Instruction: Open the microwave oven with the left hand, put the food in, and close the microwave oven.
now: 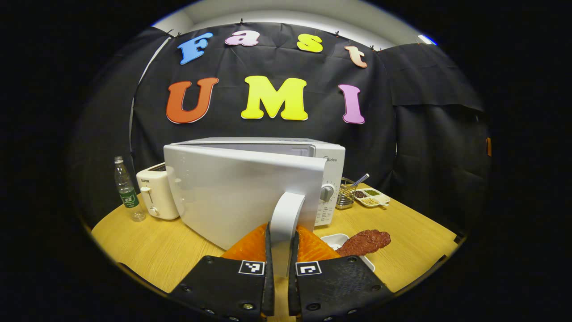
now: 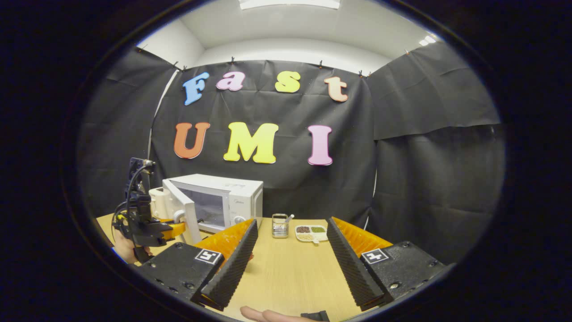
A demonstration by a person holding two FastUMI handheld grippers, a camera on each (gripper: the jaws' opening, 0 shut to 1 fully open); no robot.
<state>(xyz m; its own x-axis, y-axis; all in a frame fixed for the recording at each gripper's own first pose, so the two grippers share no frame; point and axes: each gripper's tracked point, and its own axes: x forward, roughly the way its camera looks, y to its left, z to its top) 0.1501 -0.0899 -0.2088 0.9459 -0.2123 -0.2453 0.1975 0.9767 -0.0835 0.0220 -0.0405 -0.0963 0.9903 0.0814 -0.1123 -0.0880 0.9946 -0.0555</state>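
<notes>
The white microwave [image 1: 330, 162] stands on the wooden table, its door [image 1: 223, 197] swung partly open toward me. My left gripper [image 1: 281, 231] is shut on the door's white handle [image 1: 286, 210], one finger on each side. A reddish-brown piece of food [image 1: 365, 241] lies on a white tray [image 1: 334, 240] just right of the gripper. In the right gripper view, the microwave [image 2: 232, 197] is at the far left with its door [image 2: 184, 215] ajar and the left gripper [image 2: 145, 226] at the handle. My right gripper [image 2: 292, 222] is open over the table with nothing between its fingers.
A white toaster [image 1: 156, 192] and a clear water bottle [image 1: 126, 190] stand left of the microwave. A wire basket [image 1: 346, 194] and a divided dish of grains [image 1: 372, 197] sit to its right. A hand [image 2: 268, 315] shows at the table's [image 2: 290, 273] near edge.
</notes>
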